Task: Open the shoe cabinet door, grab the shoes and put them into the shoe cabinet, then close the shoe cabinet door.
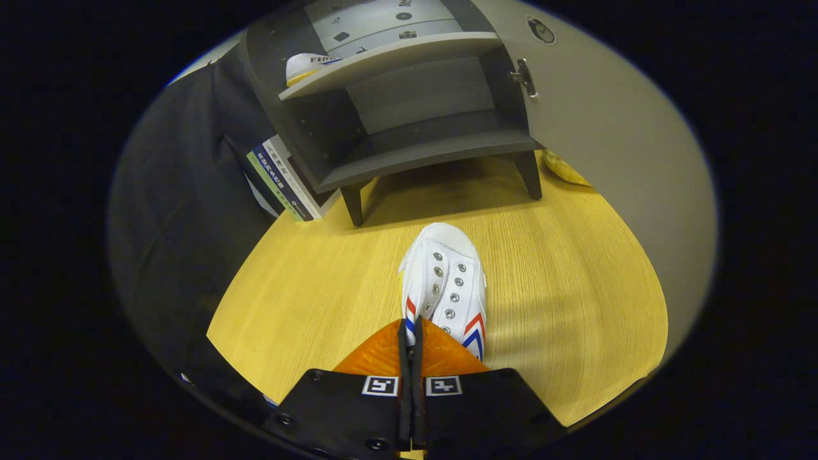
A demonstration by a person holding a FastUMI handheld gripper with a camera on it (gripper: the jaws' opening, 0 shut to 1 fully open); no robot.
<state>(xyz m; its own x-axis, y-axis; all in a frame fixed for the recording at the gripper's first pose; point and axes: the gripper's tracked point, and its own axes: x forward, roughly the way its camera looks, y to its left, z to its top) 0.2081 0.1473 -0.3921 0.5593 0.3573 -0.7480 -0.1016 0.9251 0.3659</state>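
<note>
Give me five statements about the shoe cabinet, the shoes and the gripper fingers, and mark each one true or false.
1. The shoe cabinet door stands open. True.
2. The upper shelf holds no shoe. False: a white shoe already sits at its left end.
3. The gripper fingers are spread wide apart. False: they are closed together, pinching the edge of the white sneaker just ahead of them.
4. The sneaker's toe points toward the cabinet. True.
5. The cabinet stands on a grey carpet. False: it stands on a light wooden surface.
</note>
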